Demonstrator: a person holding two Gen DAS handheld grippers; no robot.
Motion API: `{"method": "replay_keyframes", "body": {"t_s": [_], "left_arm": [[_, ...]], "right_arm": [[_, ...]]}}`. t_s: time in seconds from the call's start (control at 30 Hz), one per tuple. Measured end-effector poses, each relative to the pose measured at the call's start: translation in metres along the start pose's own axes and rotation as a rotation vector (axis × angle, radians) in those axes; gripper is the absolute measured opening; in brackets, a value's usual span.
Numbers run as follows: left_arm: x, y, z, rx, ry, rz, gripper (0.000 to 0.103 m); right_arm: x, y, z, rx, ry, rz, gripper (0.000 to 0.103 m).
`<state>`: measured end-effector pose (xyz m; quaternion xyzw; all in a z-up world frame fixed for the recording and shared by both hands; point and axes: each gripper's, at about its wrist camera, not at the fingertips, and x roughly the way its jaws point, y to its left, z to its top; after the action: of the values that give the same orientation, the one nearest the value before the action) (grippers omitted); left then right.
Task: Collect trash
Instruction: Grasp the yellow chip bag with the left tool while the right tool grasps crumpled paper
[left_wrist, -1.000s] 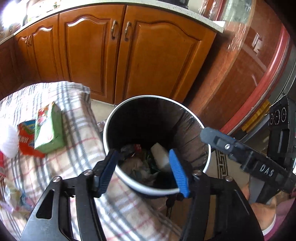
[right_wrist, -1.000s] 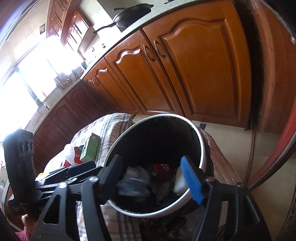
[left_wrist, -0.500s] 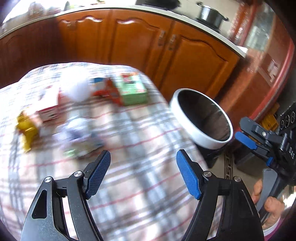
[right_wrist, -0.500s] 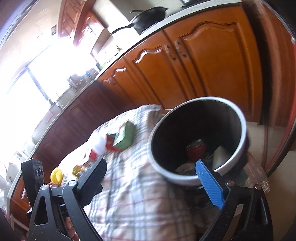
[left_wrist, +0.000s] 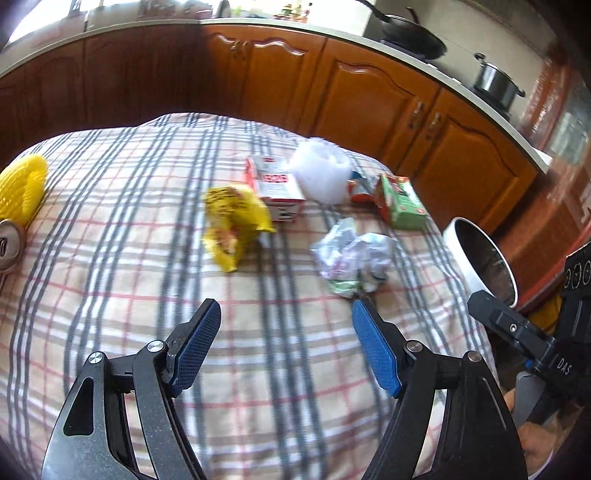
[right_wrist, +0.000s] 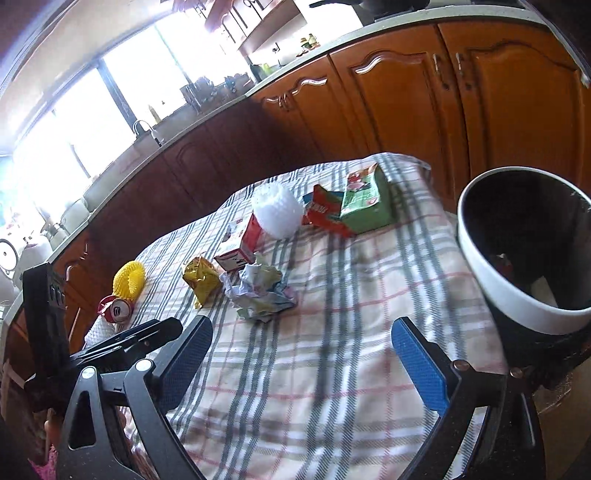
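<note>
Both grippers are empty and over the checked tablecloth (left_wrist: 147, 295), so this looks like the reach for the next piece of trash. The left gripper (left_wrist: 286, 343) has its blue pads spread wide with nothing between them, only cloth showing in the gap. The right gripper (right_wrist: 301, 354) is spread wider yet, also bare.

Where's the trash? Just ahead of the left gripper and a touch to its right lies a crumpled wad of paper (left_wrist: 352, 254), the nearest piece. Ahead and slightly left sits a yellow wrapper (left_wrist: 236, 221), touching a red and white carton (left_wrist: 275, 188) beyond it. Further out: a white foam net (left_wrist: 320, 173), a small red packet (left_wrist: 360, 188) and a green carton (left_wrist: 400, 201), bunched close together. Far off to the left, at the cloth's edge, a yellow foam net (left_wrist: 22, 188) and a dented can (right_wrist: 118, 309).

The bin (right_wrist: 517, 295) stands at the table's end, right beside the right gripper's outer pad, with some rubbish already showing inside.

Next move, I'd say: push forward and down onto the crumpled paper, straddle it with the pads, then squeeze. It's soft and lumpy, so it should take a deep bite rather than a nip at an edge. The yellow wrapper looks an easy pick for the left gripper.
</note>
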<state>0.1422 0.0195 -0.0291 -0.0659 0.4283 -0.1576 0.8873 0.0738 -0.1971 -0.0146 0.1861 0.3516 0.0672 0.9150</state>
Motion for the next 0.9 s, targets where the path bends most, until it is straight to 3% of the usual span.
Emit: {"method": "replay_keyframes", "body": {"t_s": [0.4, 0.6, 0.67, 0.7, 0.77, 0.8, 0.87, 0.9], "left_arm": [[0.029, 0.034, 0.026, -0.043, 0.047, 0.047, 0.075], [0.055, 0.039, 0.045, -0.034, 0.067, 0.057, 0.075], [0.065, 0.041, 0.049, -0.027, 0.072, 0.075, 0.074], [0.069, 0.041, 0.05, -0.025, 0.075, 0.078, 0.07], [0.076, 0.043, 0.051, -0.026, 0.092, 0.061, 0.033], [0.079, 0.044, 0.051, -0.031, 0.104, 0.052, 0.027], [0.076, 0.042, 0.048, -0.028, 0.092, 0.027, 0.013], [0.073, 0.04, 0.048, -0.018, 0.086, 0.038, 0.013]], "right_arm": [[0.052, 0.032, 0.009, -0.059, 0.069, 0.02, 0.097], [0.075, 0.032, 0.018, -0.072, 0.1, 0.012, 0.081], [0.087, 0.03, 0.02, -0.061, 0.123, 0.011, 0.067], [0.092, 0.029, 0.02, -0.052, 0.135, 0.019, 0.062], [0.098, 0.028, 0.02, -0.042, 0.142, 0.042, 0.048], [0.098, 0.029, 0.02, -0.046, 0.136, 0.039, 0.044], [0.093, 0.033, 0.021, -0.06, 0.122, 0.062, 0.015], [0.09, 0.036, 0.021, -0.071, 0.121, 0.066, 0.015]]}}
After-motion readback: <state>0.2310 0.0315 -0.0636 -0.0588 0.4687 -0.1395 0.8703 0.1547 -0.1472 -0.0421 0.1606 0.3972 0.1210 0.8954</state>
